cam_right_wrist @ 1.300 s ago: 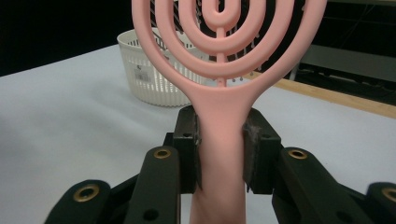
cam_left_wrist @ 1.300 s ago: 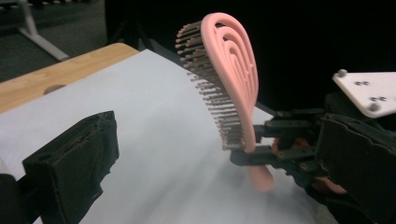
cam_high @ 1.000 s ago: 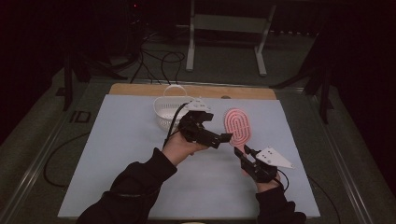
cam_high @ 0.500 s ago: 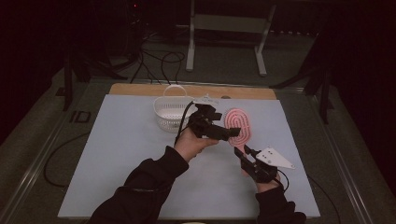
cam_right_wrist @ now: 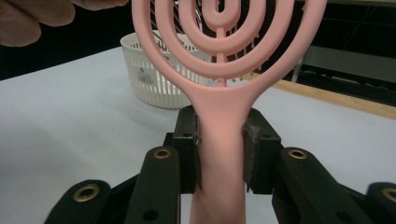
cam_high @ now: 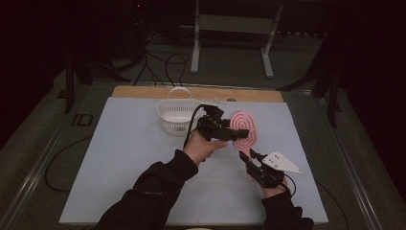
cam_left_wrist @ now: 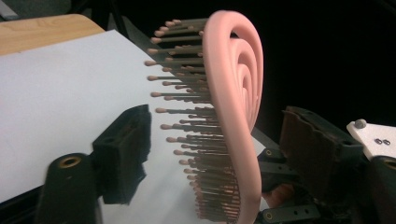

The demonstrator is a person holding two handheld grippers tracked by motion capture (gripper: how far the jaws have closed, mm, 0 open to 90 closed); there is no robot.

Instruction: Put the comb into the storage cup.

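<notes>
Since a second ago my left gripper (cam_high: 239, 136) has reached the pink brush (cam_high: 243, 130), jaws spread either side of its head above the mat (cam_high: 119, 158). My right gripper (cam_right_wrist: 221, 154) pinches the handle; a handover looks likely, basket (cam_high: 176, 116) nearby.

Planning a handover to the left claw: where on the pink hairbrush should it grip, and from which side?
Grip the looped head of the pink hairbrush edge-on, one jaw on the bristle face, one on the smooth back. The left claw already straddles it, open, and the right claw occupies the handle.
</notes>
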